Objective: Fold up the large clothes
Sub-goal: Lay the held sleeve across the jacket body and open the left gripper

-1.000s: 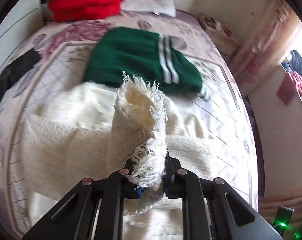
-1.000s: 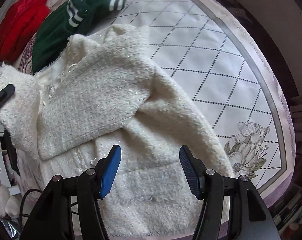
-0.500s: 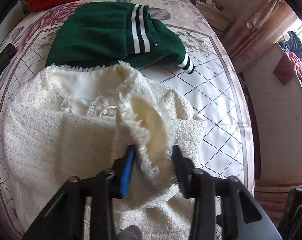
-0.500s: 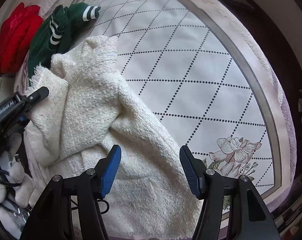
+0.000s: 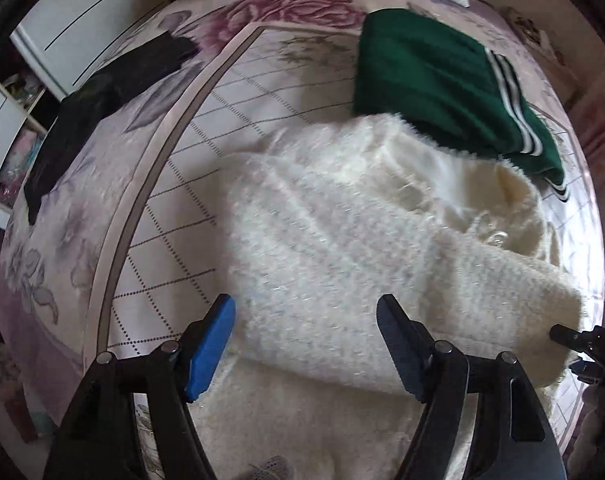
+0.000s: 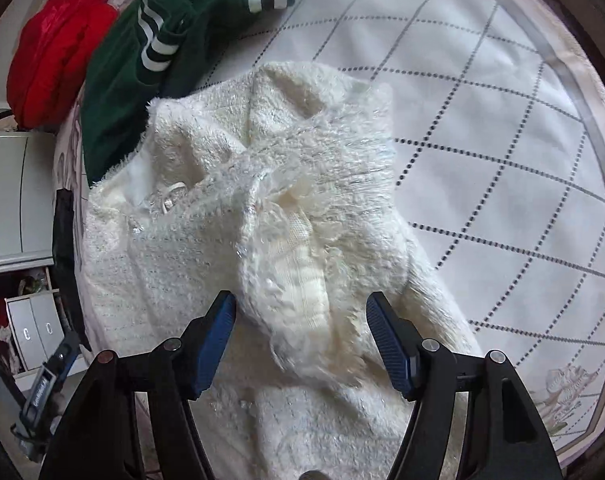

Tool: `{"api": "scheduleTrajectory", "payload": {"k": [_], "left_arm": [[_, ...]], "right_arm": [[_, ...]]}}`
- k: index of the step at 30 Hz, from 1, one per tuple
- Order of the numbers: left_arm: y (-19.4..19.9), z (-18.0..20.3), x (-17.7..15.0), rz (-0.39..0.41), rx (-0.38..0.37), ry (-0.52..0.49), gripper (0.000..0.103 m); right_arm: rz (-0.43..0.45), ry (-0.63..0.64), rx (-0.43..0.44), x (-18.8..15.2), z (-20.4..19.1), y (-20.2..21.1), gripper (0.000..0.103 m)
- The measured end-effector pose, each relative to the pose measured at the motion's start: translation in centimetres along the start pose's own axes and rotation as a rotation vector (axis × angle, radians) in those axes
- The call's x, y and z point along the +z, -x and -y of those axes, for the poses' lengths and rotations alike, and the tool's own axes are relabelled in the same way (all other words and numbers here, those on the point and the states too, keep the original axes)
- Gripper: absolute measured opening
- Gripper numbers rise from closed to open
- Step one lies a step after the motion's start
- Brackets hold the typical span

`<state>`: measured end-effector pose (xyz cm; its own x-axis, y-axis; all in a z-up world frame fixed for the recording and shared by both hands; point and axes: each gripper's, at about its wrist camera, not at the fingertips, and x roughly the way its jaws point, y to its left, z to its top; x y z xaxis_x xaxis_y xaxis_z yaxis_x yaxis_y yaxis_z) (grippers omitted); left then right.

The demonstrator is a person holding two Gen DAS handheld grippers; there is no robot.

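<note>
Your cream jacket (image 5: 342, 248) now lies free on the bed (image 5: 174, 184): a second ago your left hand-held gripper (image 5: 306, 344) was clamped on its fringed edge and held it up, and its jaws have just been opening, so they now stand apart with nothing pressed between them and only the flat cloth below. That sleeve or side panel has been dropped across the body, so I judge one fold done and the garment ready for the next.

Your right hand-held gripper (image 6: 300, 340) has also just been opening a little; its jaws stand apart over a rumpled fringed fold (image 6: 302, 264), on either side of it without pinching it.

The jacket's long axis runs from the near edge of the bed, under both grippers, toward the far end, collar and clasp (image 6: 170, 196) pointing away from you. Its collar end touches the green striped sweater (image 5: 442, 80). Beyond that lies a red garment (image 6: 54, 52), and a black garment (image 5: 94, 112) rests at the bed's left edge.
</note>
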<state>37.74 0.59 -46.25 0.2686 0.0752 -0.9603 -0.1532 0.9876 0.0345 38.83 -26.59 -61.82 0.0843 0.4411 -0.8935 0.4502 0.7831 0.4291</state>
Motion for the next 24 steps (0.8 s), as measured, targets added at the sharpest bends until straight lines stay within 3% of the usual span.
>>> {"api": "scheduleTrajectory", "payload": {"k": [1, 2, 3, 4, 8, 10, 13, 16, 18, 19, 20, 22, 24], "left_arm": [[-0.6, -1.1, -0.2, -0.011, 0.013, 0.016, 0.072], [-1.2, -1.6, -0.3, -0.018, 0.015, 0.023, 0.072], [-1.4, -2.0, -0.3, -0.02, 0.016, 0.029, 0.072], [-1.6, -2.3, -0.4, -0.018, 0.019, 0.036, 0.072], [-1.9, -2.2, 0.1, -0.007, 0.013, 0.036, 0.072], [-2.4, -1.9, 0.4, -0.006, 0.011, 0.028, 0.072], [-4.7, -1.3, 0.8, -0.037, 0.026, 0.012, 0.072], [-8.1, -0.9, 0.5, -0.133, 0.06, -0.009, 0.072], [-7.9, -1.1, 0.1, -0.138, 0.042, 0.005, 0.072], [-7.1, -1.1, -0.3, -0.128, 0.029, 0.009, 0.072], [-6.3, -1.1, -0.8, -0.124, 0.019, 0.011, 0.072], [-4.3, -1.2, -2.1, -0.122, -0.01, 0.025, 0.072], [-2.3, -0.9, -4.1, -0.123, -0.033, 0.029, 0.072]], "right_arm": [[0.002, 0.023, -0.001, 0.1, -0.8, -0.5, 0.058], [0.022, 0.056, -0.025, -0.1, -1.5, -0.6, 0.039], [0.046, 0.098, -0.04, -0.3, -2.3, -0.4, 0.027], [0.07, 0.123, -0.059, -0.6, -3.0, 0.1, 0.02], [0.196, 0.16, -0.123, -1.3, -4.2, 3.2, 0.008], [0.241, 0.15, -0.178, -0.8, -4.0, 4.0, 0.008], [0.19, 0.128, -0.244, 0.7, -3.0, 2.0, 0.008], [0.05, 0.081, -0.221, 1.4, -2.1, -0.5, 0.01], [0.035, 0.071, -0.171, 0.3, -2.1, 0.4, 0.014], [0.027, 0.082, -0.155, -0.7, -2.1, 1.3, 0.018], [0.021, 0.086, -0.159, -1.9, -1.7, 2.2, 0.034], [0.019, 0.075, -0.183, -4.6, -0.1, 4.0, 0.055], [0.008, 0.031, -0.25, -7.7, 2.6, 5.1, 0.058]]}}
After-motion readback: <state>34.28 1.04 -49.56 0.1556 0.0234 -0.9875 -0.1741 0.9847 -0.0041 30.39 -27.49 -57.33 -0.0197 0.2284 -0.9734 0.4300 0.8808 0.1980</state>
